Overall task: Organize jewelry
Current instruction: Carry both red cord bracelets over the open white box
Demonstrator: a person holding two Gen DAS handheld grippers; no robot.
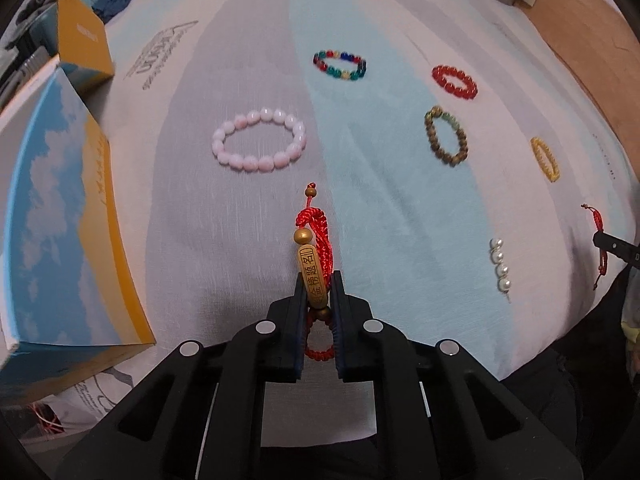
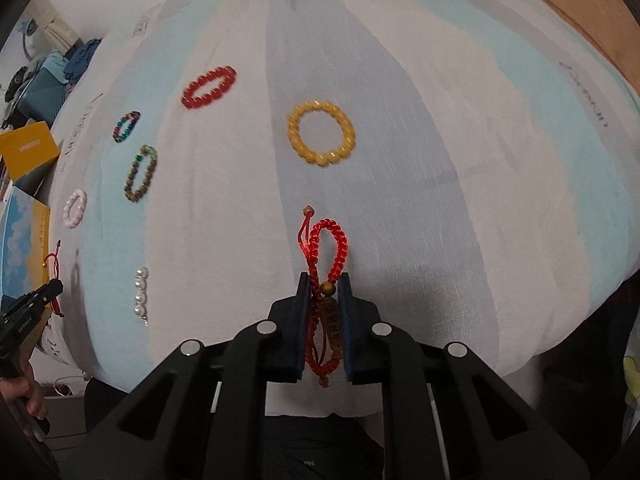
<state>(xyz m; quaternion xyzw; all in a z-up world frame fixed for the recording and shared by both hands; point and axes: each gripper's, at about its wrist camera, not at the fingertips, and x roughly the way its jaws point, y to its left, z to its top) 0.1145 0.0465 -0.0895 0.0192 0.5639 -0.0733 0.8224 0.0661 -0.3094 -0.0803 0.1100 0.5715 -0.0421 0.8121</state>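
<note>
My left gripper point(image 1: 318, 284) is shut on a red cord bracelet with a carved wooden tube bead point(image 1: 313, 272), held above the striped cloth point(image 1: 248, 248). My right gripper point(image 2: 323, 286) is shut on a second red cord bracelet point(image 2: 326, 264) of the same kind. On the cloth lie a pink bead bracelet point(image 1: 260, 140), a multicolour one point(image 1: 340, 65), a red one point(image 1: 455, 81), a brown one point(image 1: 446, 136), a yellow one point(image 2: 321, 132) and a pearl string point(image 1: 500, 266). The left gripper also shows at the left edge of the right wrist view point(image 2: 36, 300).
A sky-printed box point(image 1: 60, 232) and a smaller yellow box point(image 1: 82, 36) stand at the cloth's left edge. A wooden surface point(image 1: 592, 52) lies beyond the cloth at the right. Clutter sits at the far left.
</note>
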